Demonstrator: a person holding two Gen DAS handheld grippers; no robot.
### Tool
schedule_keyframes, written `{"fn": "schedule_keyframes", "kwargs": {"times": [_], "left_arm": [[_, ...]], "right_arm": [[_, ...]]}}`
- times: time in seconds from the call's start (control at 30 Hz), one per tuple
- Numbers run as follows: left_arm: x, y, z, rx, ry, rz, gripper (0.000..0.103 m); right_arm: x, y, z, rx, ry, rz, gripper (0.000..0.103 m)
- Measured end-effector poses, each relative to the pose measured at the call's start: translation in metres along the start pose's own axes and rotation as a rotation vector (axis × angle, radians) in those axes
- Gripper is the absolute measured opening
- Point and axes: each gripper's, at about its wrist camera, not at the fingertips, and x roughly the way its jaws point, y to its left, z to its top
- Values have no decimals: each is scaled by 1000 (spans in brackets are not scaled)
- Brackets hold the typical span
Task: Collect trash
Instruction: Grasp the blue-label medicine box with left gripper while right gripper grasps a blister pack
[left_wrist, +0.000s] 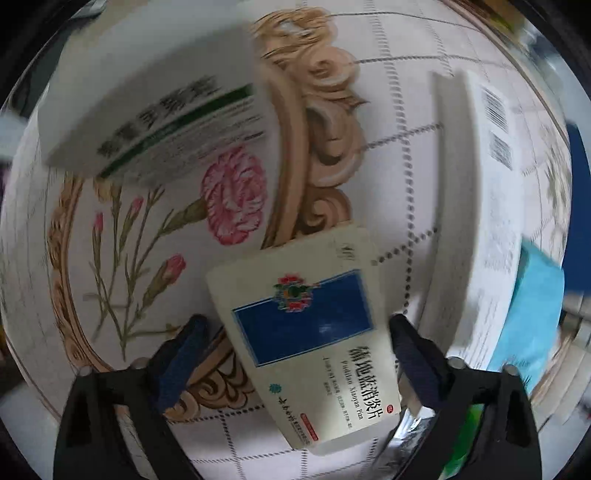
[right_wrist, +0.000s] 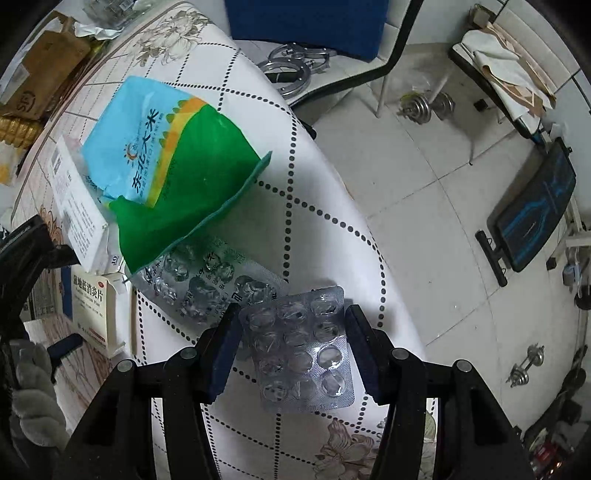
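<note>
A cream medicine box with a blue panel lies on the flowered tablecloth. It is between the fingers of my left gripper, which is open: the right pad meets the box's edge and a gap shows on the left. My right gripper is shut on a silver blister pack near the table's rounded edge. A second blister pack lies partly under a blue-and-green rice bag. The same medicine box shows at the left of the right wrist view.
A blurred white box with a green stripe and a white barcoded box lie close by. A grey gloved hand is at the left. Past the table edge are tiled floor, dumbbells, a bench and a chair.
</note>
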Motion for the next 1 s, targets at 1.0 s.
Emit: {"fn": "schedule_keyframes", "kwargs": {"times": [1.0], "left_arm": [[-8,185,-188,244,-11,65,69]], "right_arm": [[-12,15,-112,-263,10,-95,72]]}}
